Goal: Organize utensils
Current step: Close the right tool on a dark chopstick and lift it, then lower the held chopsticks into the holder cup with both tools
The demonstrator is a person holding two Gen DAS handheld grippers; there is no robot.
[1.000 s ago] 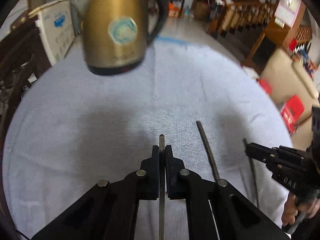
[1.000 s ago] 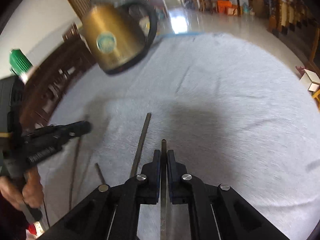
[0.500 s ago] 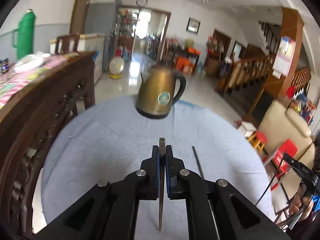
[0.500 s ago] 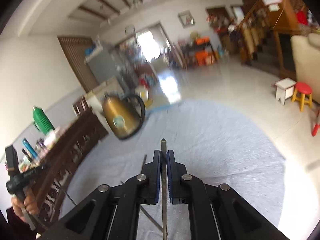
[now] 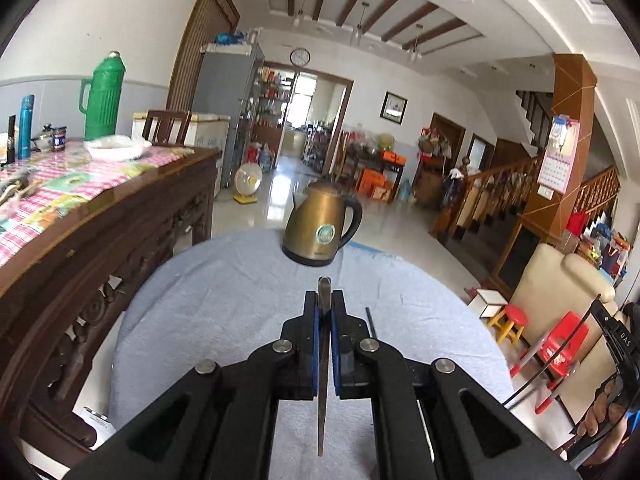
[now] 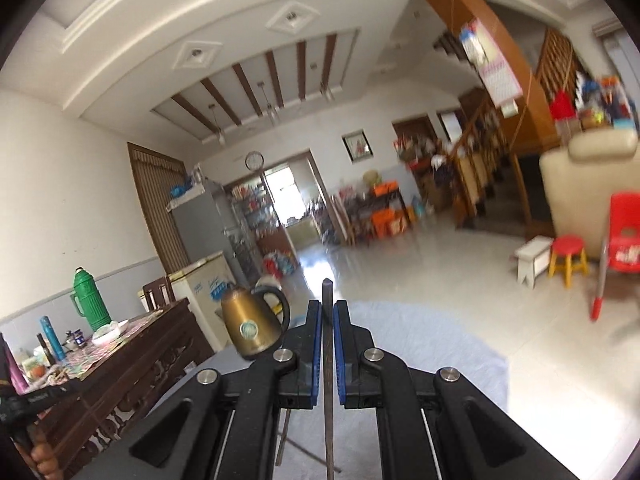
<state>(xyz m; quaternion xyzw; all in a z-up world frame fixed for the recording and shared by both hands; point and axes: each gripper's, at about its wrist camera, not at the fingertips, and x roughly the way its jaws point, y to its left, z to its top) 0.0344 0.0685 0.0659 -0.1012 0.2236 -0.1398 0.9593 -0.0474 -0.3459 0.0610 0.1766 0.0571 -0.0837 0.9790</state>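
My left gripper (image 5: 324, 304) is shut on a thin dark metal chopstick (image 5: 322, 392) that runs back between its jaws, held above the grey-blue cloth table (image 5: 224, 300). Another chopstick (image 5: 370, 322) lies on the cloth just right of the gripper. My right gripper (image 6: 328, 314) is shut on a second chopstick (image 6: 329, 400), lifted high and tilted up toward the room. More chopsticks (image 6: 282, 436) lie on the cloth below it. The right gripper also shows at the left wrist view's right edge (image 5: 616, 344).
A brass electric kettle (image 5: 322, 230) stands at the table's far edge. A dark carved wooden sideboard (image 5: 100, 240) with a green thermos (image 5: 102, 96) runs along the left. A cream sofa (image 5: 560, 292), red stool (image 5: 516, 316) and red chair stand to the right.
Both grippers have risen and tilted up from close over the cloth, each carrying its chopstick. The kettle now looks far away and the room fills the views.
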